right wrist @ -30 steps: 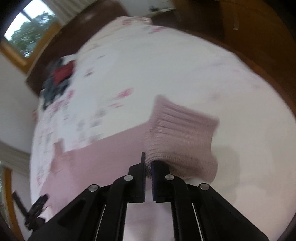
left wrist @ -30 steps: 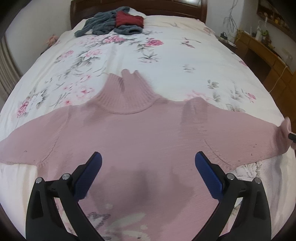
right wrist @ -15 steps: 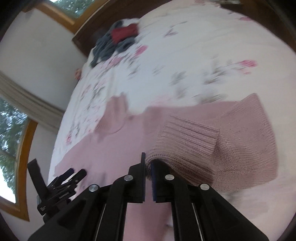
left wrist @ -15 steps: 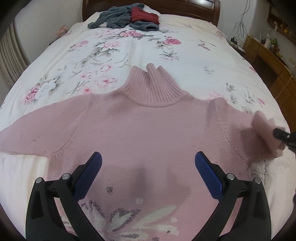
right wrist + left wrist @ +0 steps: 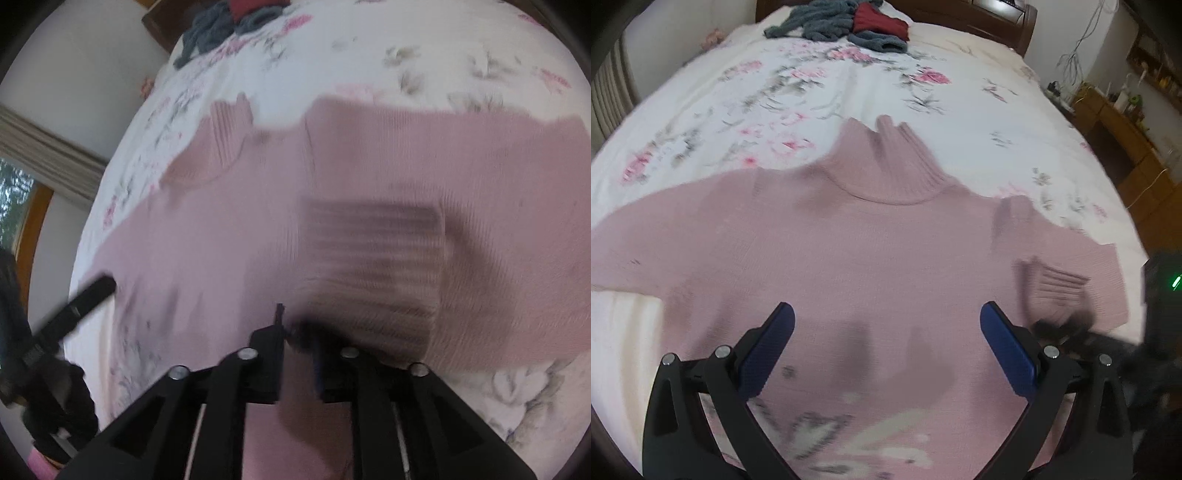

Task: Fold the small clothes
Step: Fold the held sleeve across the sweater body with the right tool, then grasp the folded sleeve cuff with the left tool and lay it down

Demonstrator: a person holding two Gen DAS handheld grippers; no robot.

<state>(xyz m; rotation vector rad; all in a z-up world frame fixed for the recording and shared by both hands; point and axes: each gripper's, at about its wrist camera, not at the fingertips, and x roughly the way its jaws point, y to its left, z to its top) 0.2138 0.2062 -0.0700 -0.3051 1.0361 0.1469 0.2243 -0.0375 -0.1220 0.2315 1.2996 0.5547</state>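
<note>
A pink turtleneck sweater (image 5: 871,258) lies face up on the floral bedspread (image 5: 849,92), collar toward the headboard. My left gripper (image 5: 886,332) hangs open above its chest, with nothing between the blue pads (image 5: 768,347). The right sleeve is folded inward, so its ribbed cuff (image 5: 1056,291) rests on the sweater's right side. My right gripper (image 5: 299,332) is at the cuff (image 5: 369,266), with its jaws close together on the cuff's near edge; motion blur hides the exact contact. The left sleeve (image 5: 639,247) lies stretched out flat. One left finger (image 5: 88,295) shows in the right wrist view.
A heap of grey and red clothes (image 5: 846,22) lies by the wooden headboard (image 5: 997,14). A wooden dresser (image 5: 1126,129) with bottles stands to the right of the bed. A curtain (image 5: 44,155) and a window frame are on the far side.
My right gripper carried the right sleeve's cuff inward from the outstretched position and laid it on the sweater's body. The left gripper stayed open and drifted slightly over the chest.
</note>
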